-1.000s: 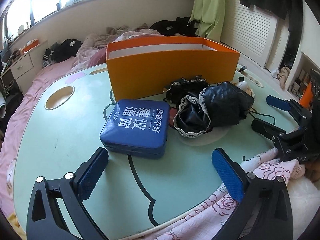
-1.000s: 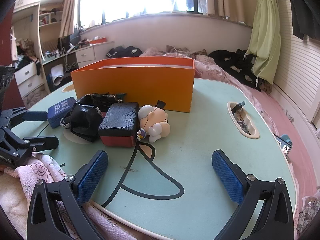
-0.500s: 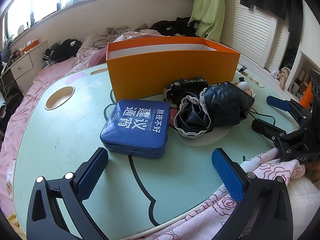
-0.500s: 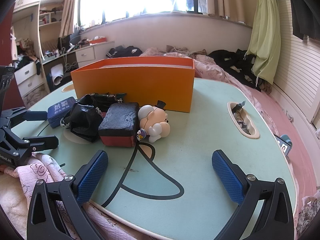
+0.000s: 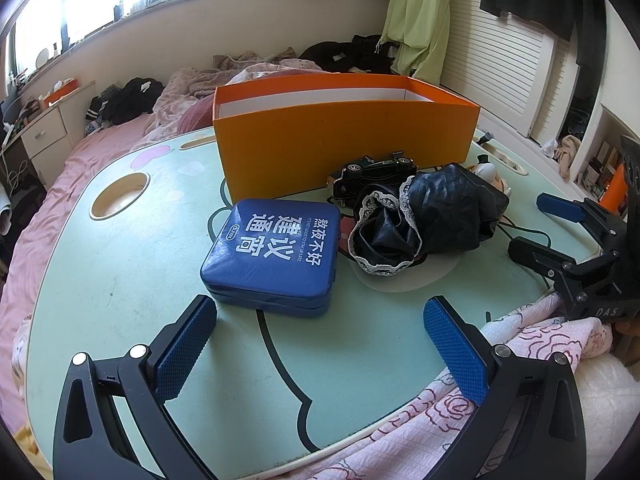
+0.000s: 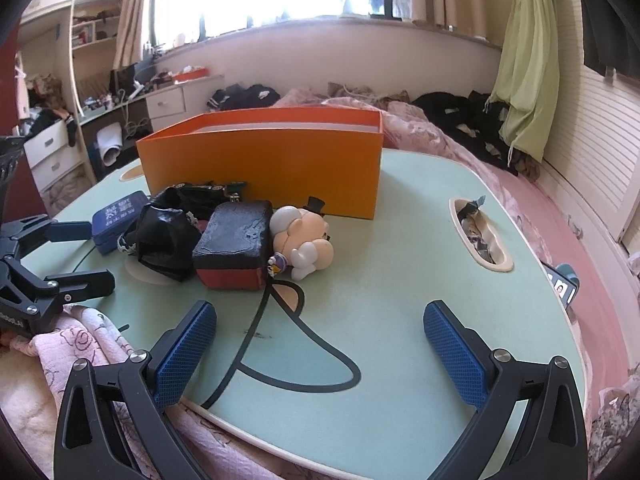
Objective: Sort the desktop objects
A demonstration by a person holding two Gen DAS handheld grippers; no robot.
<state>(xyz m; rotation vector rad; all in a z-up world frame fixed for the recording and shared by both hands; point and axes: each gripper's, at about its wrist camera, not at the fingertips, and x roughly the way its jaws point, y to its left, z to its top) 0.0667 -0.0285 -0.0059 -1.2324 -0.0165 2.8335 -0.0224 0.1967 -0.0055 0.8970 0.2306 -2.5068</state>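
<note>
Nothing much has moved since the earlier frames; both rigs sit at the same spot. Left hand-held gripper is spread wide, empty, hovering low over the table edge, with the blue case just ahead between its jaws, likely the first pick. Right hand-held gripper is likewise wide open, holding nothing, facing the black-red block and the figurine touching it. Black pouch and toy car are clustered beside them. Orange box stands open behind the pile, presumably the sorting target. No item is in it yet, as far as visible.
</note>
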